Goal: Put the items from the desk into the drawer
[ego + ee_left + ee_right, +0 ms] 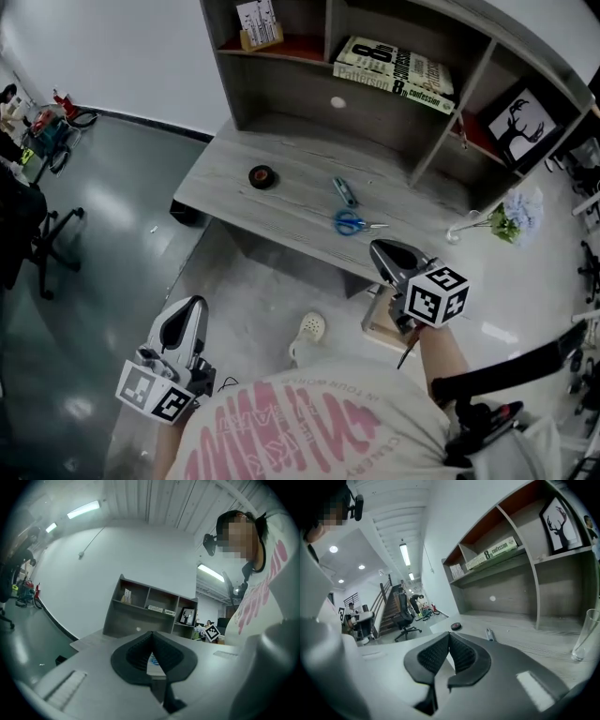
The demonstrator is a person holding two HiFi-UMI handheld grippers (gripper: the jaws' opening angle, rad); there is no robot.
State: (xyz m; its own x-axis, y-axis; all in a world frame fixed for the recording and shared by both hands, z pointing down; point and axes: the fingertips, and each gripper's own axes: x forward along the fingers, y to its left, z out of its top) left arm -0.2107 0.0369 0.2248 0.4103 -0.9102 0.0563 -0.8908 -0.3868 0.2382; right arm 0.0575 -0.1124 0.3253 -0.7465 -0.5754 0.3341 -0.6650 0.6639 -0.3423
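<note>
Scissors (349, 222) on desk (291, 155), just ahead of closed rt claw (380, 248); apart.

Counted on the desk (281, 211), three loose items: one roll of black tape (262, 176), one utility knife (345, 192), one pair of blue-handled scissors (351, 223). At frame right, one glass vase (466, 226) and one bunch of pale flowers (517, 216). Up on the shelves, one book (394, 73), one framed deer picture (518, 124), one card stand (259, 26). Lower down, two grippers: left gripper (187, 323), right gripper (389, 251). Far left, one office chair (42, 239).
</note>
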